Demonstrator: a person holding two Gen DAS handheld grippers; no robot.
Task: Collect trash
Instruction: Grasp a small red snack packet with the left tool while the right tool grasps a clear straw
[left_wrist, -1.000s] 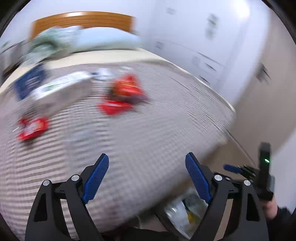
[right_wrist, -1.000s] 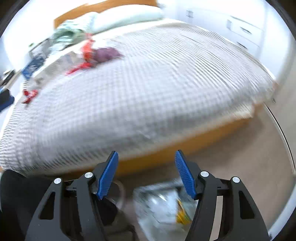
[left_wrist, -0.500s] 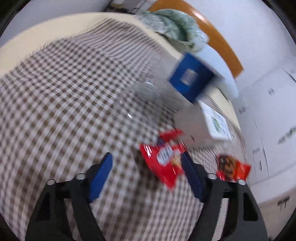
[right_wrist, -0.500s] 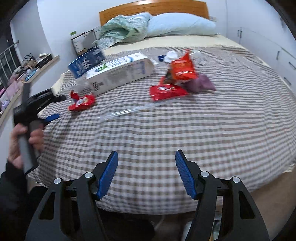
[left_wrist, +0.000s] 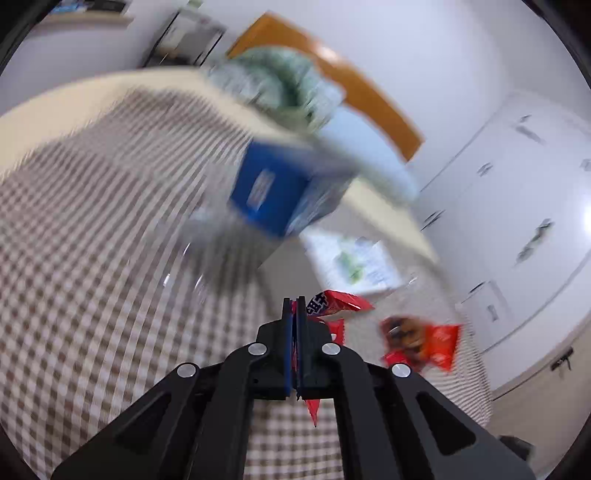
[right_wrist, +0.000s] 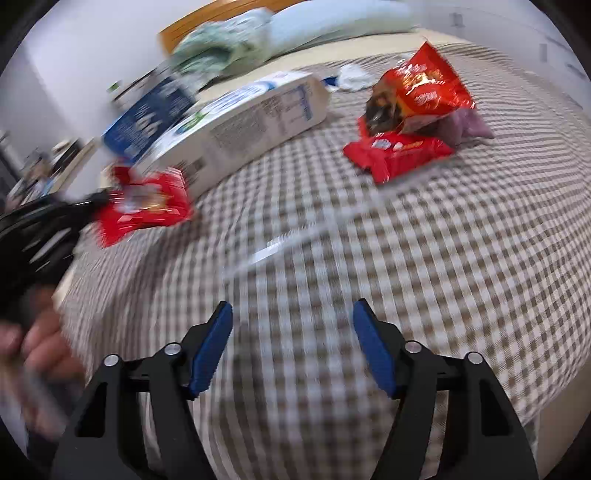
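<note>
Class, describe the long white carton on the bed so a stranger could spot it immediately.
Start at the checked bedspread and look toward the pillow end. The long white carton lies on its side there, a blue box behind it and a red snack wrapper at its near end. It is the largest item and the only white box with printed panels.

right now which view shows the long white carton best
The right wrist view: the white carton lies full length on the checked blanket, printed side visible. The left wrist view shows only its blurred end behind the blue box.
</note>
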